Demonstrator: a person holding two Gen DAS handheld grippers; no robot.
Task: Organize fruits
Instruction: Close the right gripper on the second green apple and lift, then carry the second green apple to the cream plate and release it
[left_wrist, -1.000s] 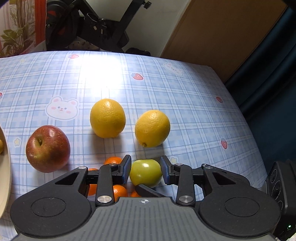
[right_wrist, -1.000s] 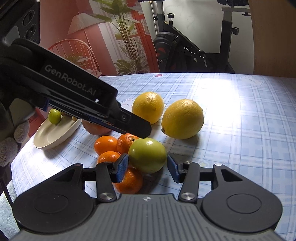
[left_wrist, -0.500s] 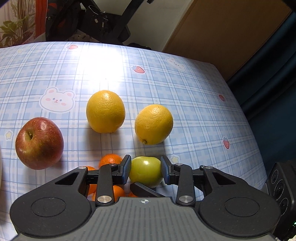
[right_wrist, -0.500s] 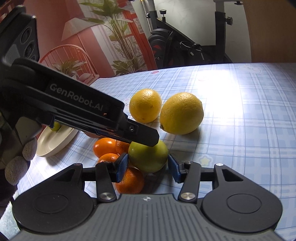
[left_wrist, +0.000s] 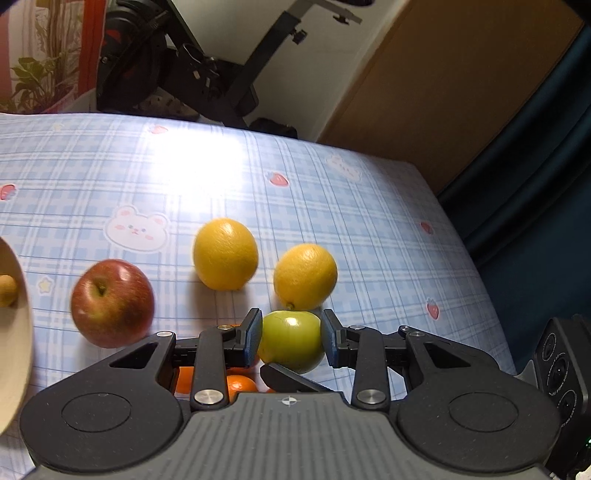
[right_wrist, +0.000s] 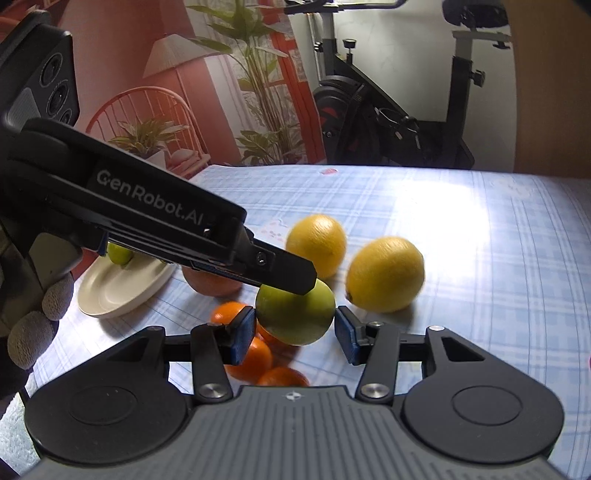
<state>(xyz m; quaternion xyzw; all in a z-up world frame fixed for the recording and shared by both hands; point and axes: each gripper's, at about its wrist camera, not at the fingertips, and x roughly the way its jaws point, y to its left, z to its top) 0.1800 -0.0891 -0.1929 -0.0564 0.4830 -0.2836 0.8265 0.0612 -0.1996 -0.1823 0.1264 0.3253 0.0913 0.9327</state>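
Both grippers lifted slightly with the round green apple (left_wrist: 290, 340), left gripper (left_wrist: 290, 338) clamped on it, right gripper (right_wrist: 294, 329) pads flanking, contact unclear, small orange mandarins (right_wrist: 248, 356) beneath, two yellow lemons (left_wrist: 225, 253) behind, red apple (left_wrist: 112, 302) left, cream plate (right_wrist: 110, 291) beyond.

Small orange mandarins (left_wrist: 240, 384) mostly hidden behind black left gripper (left_wrist: 291, 334) linkage in left wrist view. Shallow cream oval plate (left_wrist: 16, 350) cut off by left edge there, with small yellowish fruit (left_wrist: 6, 290) half out of frame. Round red apple (right_wrist: 210, 282) largely covered by the gripper in right wrist view. Yellow lemon (right_wrist: 386, 275) slightly blurred.
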